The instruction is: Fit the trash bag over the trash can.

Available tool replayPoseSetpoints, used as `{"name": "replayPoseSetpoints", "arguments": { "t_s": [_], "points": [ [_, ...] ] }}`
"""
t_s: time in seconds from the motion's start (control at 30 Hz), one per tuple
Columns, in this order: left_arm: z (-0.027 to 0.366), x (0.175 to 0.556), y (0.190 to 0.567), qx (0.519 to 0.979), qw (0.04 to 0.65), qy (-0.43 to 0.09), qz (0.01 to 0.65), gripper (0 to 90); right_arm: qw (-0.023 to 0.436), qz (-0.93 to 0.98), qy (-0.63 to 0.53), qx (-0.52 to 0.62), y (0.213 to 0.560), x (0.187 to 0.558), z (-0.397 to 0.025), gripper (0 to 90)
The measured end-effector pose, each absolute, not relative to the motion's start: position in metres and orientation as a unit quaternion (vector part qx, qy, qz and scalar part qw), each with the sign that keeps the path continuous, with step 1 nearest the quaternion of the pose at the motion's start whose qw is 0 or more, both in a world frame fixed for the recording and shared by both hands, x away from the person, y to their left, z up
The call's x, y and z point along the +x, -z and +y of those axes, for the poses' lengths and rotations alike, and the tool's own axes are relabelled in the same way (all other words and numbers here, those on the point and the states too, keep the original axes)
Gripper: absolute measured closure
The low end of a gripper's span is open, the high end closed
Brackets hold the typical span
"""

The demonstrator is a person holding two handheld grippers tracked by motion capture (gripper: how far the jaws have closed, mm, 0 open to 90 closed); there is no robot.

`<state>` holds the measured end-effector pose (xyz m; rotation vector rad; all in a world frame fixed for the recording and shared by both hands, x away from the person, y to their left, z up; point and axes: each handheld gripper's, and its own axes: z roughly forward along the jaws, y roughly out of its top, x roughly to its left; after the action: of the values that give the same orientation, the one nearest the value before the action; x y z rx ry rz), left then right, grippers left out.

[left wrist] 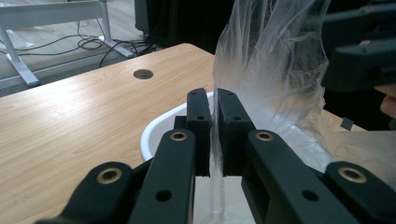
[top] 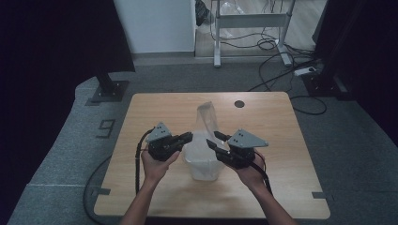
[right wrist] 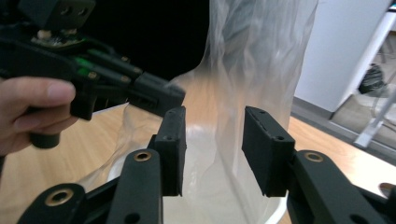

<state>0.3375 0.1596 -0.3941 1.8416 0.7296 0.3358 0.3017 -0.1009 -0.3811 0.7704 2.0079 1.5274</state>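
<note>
A clear plastic bag [top: 205,123] stands up out of a white tub [top: 203,168] on the wooden table [top: 155,108]. My left gripper [top: 188,136] is shut on the bag's left edge; in the left gripper view the film [left wrist: 266,60] runs down between the closed jaws of the left gripper [left wrist: 213,100], with the tub's rim [left wrist: 154,128] just beyond. My right gripper [top: 213,140] stands open at the bag's right side. In the right gripper view the bag [right wrist: 254,51] rises behind the spread jaws of the right gripper [right wrist: 214,122], and the left gripper [right wrist: 154,95] pinches the film farther off.
A round cable hole [top: 239,103] sits near the table's far edge. Beyond the table are a white desk frame [top: 251,21], loose cables [top: 281,70] on the floor and dark curtains [top: 56,37] at both sides. A person's hand [right wrist: 32,100] holds the left gripper.
</note>
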Motion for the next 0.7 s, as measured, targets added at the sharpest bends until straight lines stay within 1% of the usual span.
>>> {"name": "replayPoseSetpoints", "arguments": {
  "t_s": [0.07,0.2,0.27,0.7],
  "points": [
    [0.159,0.337,0.393,0.773,0.537,-0.142,0.306,87.1,0.258,0.736,-0.555,0.289,0.378,0.303,-0.099,65.0],
    [0.159,0.337,0.392,0.775,0.54,-0.136,0.299,90.0,0.27,0.736,-0.547,0.295,0.378,0.308,-0.1,83.4],
    [0.161,0.338,0.392,0.776,0.538,-0.139,0.299,90.0,0.275,0.732,-0.548,0.297,0.38,0.31,-0.103,89.3],
    [0.175,0.35,0.401,0.771,0.537,-0.123,0.318,90.0,0.282,0.726,-0.542,0.316,0.394,0.324,-0.125,89.5]
  ]
}}
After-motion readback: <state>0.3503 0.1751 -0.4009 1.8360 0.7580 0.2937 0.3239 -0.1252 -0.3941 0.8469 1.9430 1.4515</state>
